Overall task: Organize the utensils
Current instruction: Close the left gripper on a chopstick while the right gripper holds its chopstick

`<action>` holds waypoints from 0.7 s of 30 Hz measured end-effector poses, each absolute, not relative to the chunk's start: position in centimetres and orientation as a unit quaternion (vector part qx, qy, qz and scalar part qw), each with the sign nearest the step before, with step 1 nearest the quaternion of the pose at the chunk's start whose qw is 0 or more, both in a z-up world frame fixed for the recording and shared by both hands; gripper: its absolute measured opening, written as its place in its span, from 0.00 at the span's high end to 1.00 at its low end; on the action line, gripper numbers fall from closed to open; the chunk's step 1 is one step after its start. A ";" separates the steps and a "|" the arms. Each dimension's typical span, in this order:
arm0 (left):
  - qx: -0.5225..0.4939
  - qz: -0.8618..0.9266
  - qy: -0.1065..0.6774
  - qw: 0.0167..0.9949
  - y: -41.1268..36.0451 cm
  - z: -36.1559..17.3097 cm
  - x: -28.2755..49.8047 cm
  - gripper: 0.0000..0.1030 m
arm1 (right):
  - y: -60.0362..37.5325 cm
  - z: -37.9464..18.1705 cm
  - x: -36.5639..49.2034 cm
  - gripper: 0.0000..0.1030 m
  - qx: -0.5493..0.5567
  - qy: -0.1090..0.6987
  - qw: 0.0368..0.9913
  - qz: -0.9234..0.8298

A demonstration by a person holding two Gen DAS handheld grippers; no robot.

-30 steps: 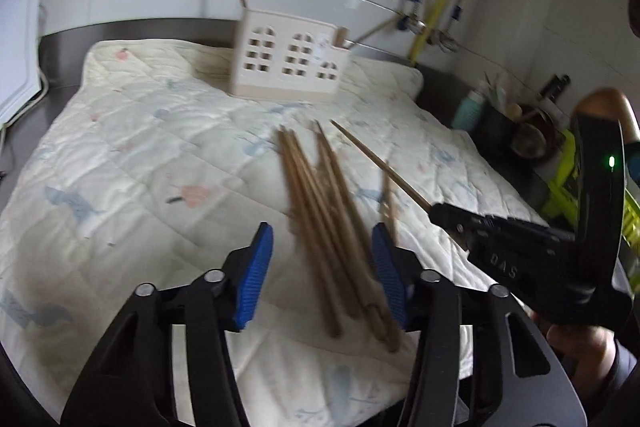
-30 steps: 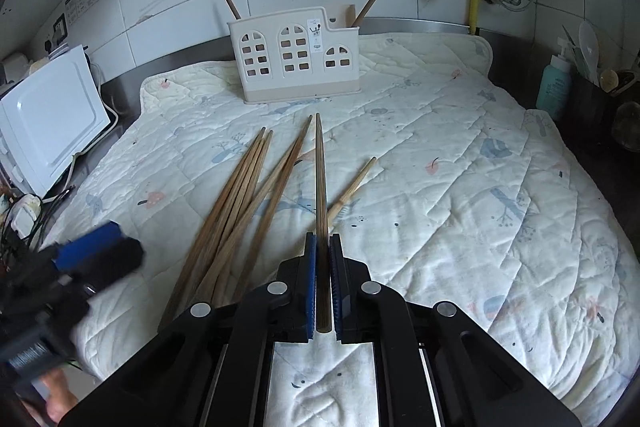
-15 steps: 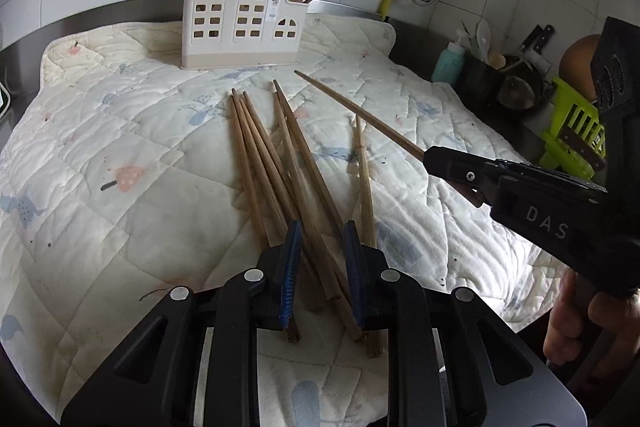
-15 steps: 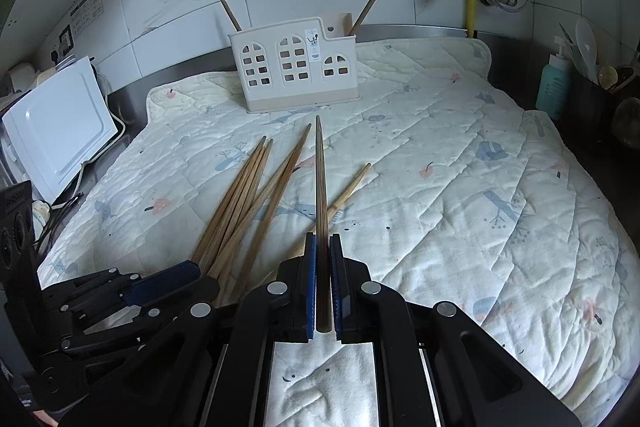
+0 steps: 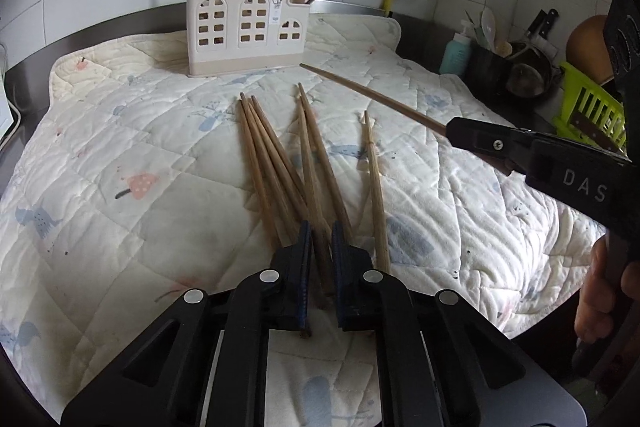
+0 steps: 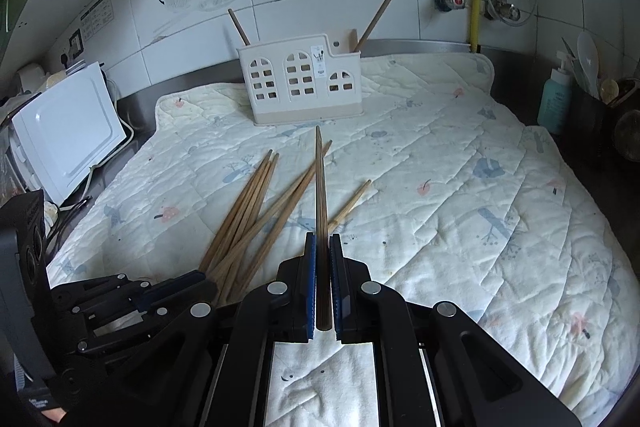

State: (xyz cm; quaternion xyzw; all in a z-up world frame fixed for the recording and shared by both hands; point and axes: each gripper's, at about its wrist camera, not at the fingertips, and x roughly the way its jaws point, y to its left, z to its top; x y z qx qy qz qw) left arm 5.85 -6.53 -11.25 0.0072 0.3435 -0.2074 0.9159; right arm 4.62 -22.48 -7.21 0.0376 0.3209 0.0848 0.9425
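Wooden chopsticks lay fanned on the quilt in front of the white holder. The left claw had just closed on one chopstick's near end; it wanted lifting cleanly clear of its neighbours. The right claw gripped another chopstick, tip toward the holder.

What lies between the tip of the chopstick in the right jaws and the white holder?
Only bare quilt, best seen in the right wrist view: the held chopstick ends just short of the holder, nothing between.
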 end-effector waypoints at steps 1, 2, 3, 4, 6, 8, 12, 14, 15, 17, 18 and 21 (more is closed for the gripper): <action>0.001 -0.209 0.343 0.916 -6.2 -11.0 5.9 0.93 | -22.5 -6.9 4.5 0.94 0.034 0.318 0.944 0.085; -0.002 -0.208 0.341 0.917 -5.9 -10.8 5.9 0.93 | -22.6 -6.6 4.4 0.94 0.031 0.314 0.945 0.087; -0.003 -0.204 0.337 0.919 -5.6 -10.5 6.0 0.94 | -22.7 -6.3 4.4 0.94 0.031 0.311 0.946 0.089; -0.009 -0.205 0.334 0.920 -5.3 -10.2 6.1 0.94 | -22.7 -6.0 4.3 0.94 0.031 0.309 0.946 0.093; -0.025 -0.205 0.329 0.921 -4.6 -9.7 6.3 0.94 | -22.8 -5.2 4.2 0.94 0.029 0.303 0.947 0.101; -0.031 -0.204 0.324 0.923 -4.1 -9.3 6.6 0.94 | -22.9 -4.5 4.1 0.94 0.025 0.297 0.948 0.107; -0.032 -0.201 0.304 0.931 -3.5 -7.7 7.3 0.95 | -23.3 -3.0 4.4 0.94 0.025 0.291 0.948 0.123; -0.038 -0.207 0.296 0.932 -3.2 -6.7 7.7 0.95 | -23.6 -2.1 4.7 0.94 0.030 0.288 0.948 0.133; -0.032 -0.204 0.292 0.934 -3.1 -6.3 8.0 0.95 | -23.9 -1.6 4.9 0.94 0.034 0.285 0.948 0.136; -0.029 -0.210 0.292 0.932 -3.1 -6.1 8.3 0.95 | -24.0 -1.1 4.9 0.94 0.028 0.279 0.951 0.132; -0.029 -0.217 0.297 0.929 -3.2 -6.1 8.4 0.95 | -24.0 -0.9 4.9 0.94 0.024 0.277 0.952 0.131; -0.025 -0.227 0.318 0.920 -3.5 -7.2 7.9 0.93 | -24.1 -1.1 4.8 0.94 0.024 0.279 0.951 0.131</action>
